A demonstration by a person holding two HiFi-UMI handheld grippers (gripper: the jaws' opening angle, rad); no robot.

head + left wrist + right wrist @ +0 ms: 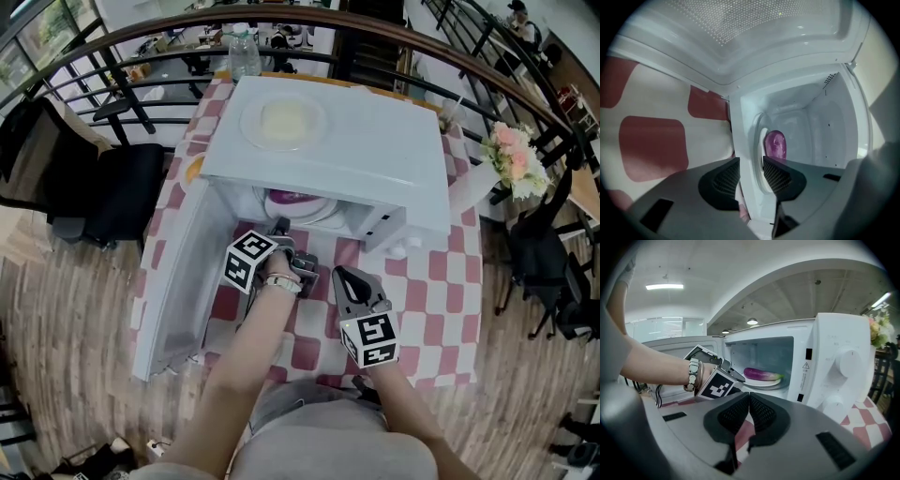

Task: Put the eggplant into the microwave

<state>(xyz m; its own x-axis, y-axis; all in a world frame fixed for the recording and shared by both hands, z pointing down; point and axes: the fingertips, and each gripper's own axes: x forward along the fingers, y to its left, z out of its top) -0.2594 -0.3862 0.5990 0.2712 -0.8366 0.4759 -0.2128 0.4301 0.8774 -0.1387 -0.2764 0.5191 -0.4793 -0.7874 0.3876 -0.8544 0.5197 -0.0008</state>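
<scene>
Purple eggplant (761, 374) lies on the white plate (766, 383) inside the microwave (834, 362), so the placing looks done to me. The door (173, 281) hangs wide at nine o'clock, leaving the cavity reachable. My left gripper (751, 176) sits at the cavity mouth with the eggplant at twelve o'clock. Its fingers are spread and grip nothing, and the microwave's front edge shows between them. My right gripper (749, 411) waits over the checked bench (441, 281), fingers pressed together and empty.
</scene>
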